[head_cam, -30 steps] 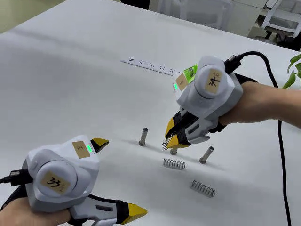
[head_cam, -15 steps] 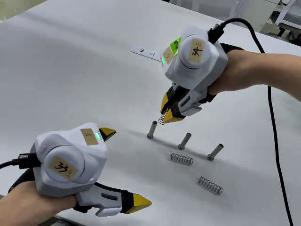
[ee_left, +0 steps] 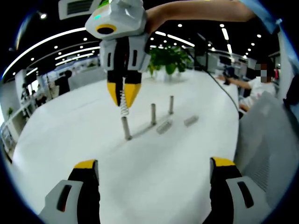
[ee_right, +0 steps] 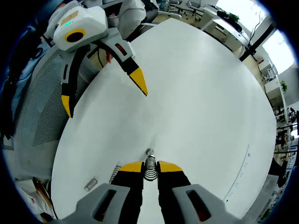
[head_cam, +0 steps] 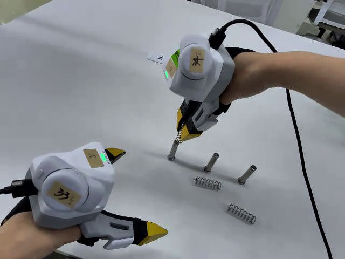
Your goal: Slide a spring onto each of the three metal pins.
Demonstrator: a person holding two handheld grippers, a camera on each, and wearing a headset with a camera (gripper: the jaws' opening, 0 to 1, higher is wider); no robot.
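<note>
Pinching a spring (head_cam: 179, 136) in the right claw (head_cam: 186, 132), jaws drawn narrow onto the upper coils, lower coils hanging free below the yellow tips. Hovering right over the first pin (head_cam: 173, 149), at the left end of the row of three standing toward the near edge of the table (head_cam: 81, 81). Judging by the left gripper view, has the spring's bottom end at the very top of that pin, touching or nearly so; cannot tell whether any coil is round the shaft yet. Leaves the middle pin (head_cam: 211, 161) and the last pin (head_cam: 247, 174) bare, with a second spring (head_cam: 207, 183) and a third spring (head_cam: 241, 213) lying flat just beside them, on the side toward the near edge. Holds the left claw (head_cam: 144, 192) spread wide and empty, low by the near edge, well apart from the pins.

Plenty to go wrong from here. Could snag the lowest coil on the pin's rim if lowered off-centre, buckling the loose end sideways instead of sleeving it. Could knock the slim upright pin over with any sideways push, nothing bracing it. Could lose the spring, bouncing or rolling off, if released before enough coils sit round the shaft. Safest to descend straight along the pin's axis and open only once well seated.
</note>
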